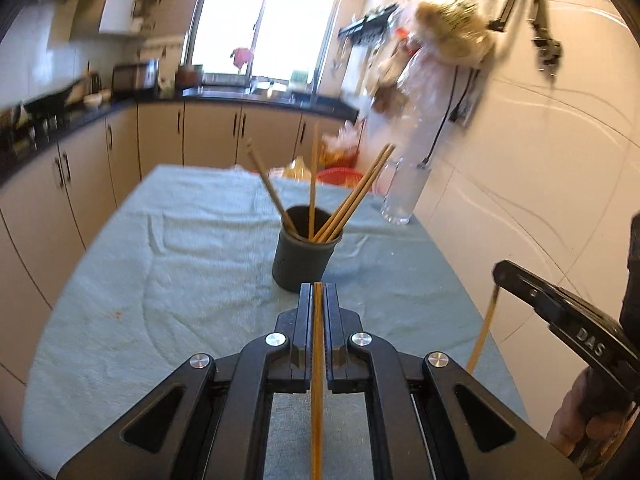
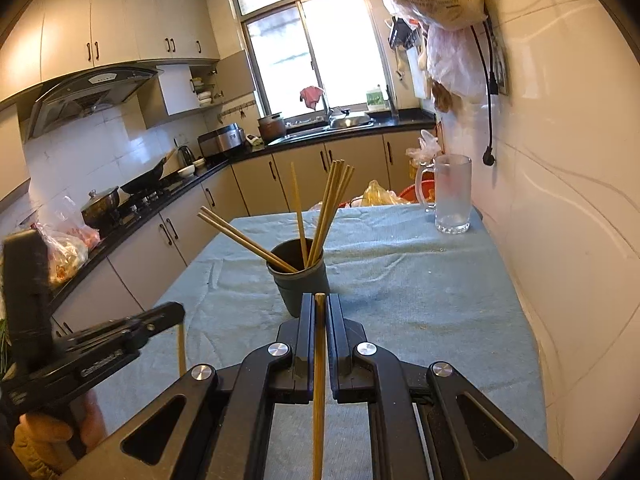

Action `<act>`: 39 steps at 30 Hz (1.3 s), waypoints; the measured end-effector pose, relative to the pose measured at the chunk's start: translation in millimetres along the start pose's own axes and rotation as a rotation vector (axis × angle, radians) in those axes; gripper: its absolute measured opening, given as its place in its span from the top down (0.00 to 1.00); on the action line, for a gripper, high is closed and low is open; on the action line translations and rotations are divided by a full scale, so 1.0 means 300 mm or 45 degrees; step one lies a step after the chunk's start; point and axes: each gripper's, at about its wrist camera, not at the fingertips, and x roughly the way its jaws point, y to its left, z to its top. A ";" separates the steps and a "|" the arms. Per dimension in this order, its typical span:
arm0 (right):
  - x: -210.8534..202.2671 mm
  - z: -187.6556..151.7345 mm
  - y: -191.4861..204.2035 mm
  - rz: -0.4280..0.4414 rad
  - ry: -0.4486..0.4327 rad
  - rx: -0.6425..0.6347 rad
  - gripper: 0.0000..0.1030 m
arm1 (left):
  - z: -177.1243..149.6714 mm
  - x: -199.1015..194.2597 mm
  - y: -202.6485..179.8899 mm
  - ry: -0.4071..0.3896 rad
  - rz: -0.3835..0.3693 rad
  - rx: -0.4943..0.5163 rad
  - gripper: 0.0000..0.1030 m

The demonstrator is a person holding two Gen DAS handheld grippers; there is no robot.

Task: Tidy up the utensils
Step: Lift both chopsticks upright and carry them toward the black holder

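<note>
A dark cup (image 1: 301,258) (image 2: 301,280) stands mid-table on the teal cloth and holds several wooden chopsticks (image 1: 352,200) (image 2: 328,208). My left gripper (image 1: 318,292) is shut on one chopstick (image 1: 317,380), just in front of the cup. My right gripper (image 2: 319,302) is shut on another chopstick (image 2: 319,392), also close before the cup. Each gripper shows in the other's view: the right one (image 1: 498,276) with its chopstick (image 1: 484,332) hanging down, the left one (image 2: 178,314) with its chopstick (image 2: 181,348) hanging down.
A glass mug (image 2: 450,198) (image 1: 404,196) stands at the table's far right by the white wall. Red basket and bags (image 2: 384,196) lie beyond the far edge. Counters with stove and pots (image 2: 120,204) run along the left. Plastic bags (image 2: 444,20) hang on the wall.
</note>
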 end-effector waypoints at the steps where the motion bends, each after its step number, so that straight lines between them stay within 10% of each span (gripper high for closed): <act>1: -0.011 -0.002 0.005 0.000 -0.007 -0.002 0.95 | -0.009 -0.019 -0.010 -0.018 0.002 0.018 0.96; 39: -0.166 0.033 0.082 0.018 -0.143 -0.068 0.95 | 0.016 -0.166 -0.051 -0.064 0.109 0.104 0.96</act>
